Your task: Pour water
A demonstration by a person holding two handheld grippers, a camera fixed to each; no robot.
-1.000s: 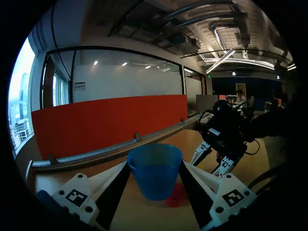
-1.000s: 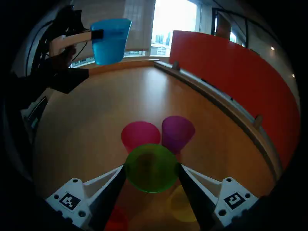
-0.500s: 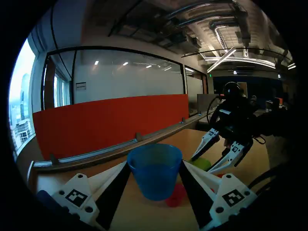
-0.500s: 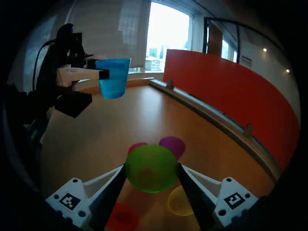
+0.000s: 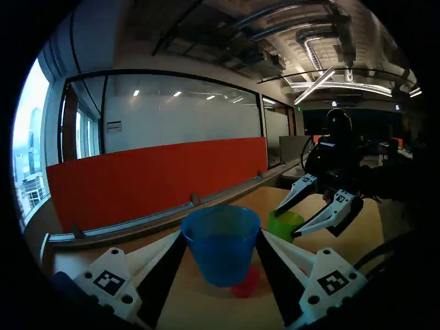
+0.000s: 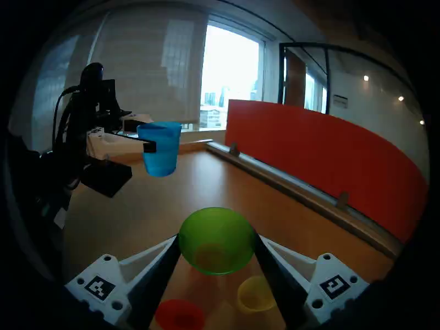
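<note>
Pale wood table (image 6: 181,192) runs along a low red partition (image 6: 330,159), with a bright window (image 6: 231,77) at the far end. The left gripper (image 5: 221,242) is clamped on a blue cup (image 5: 221,256), one finger pressing on each side of its wall just below the rim. The cup is upright, and in the right gripper view it hangs clear of the tabletop. Its plastic is see-through, and the lower, darker part looks like water reaching well up toward the rim. The right gripper (image 6: 217,242) is closed on a green cup (image 6: 216,250) in the same way, with a finger against each side. That cup is upright or nearly so and is held above the table. Its clear green bottom shows no obvious liquid, though I cannot tell for certain. The two held cups are well apart, the blue one off to the far left in the right gripper view. Below the green cup, a red cup (image 6: 179,316) and a yellow cup (image 6: 256,294) stand on the wood, mouths up and apart from each other; what they hold cannot be made out. In the left gripper view a red cup sits on the table just behind the blue cup's base.
</note>
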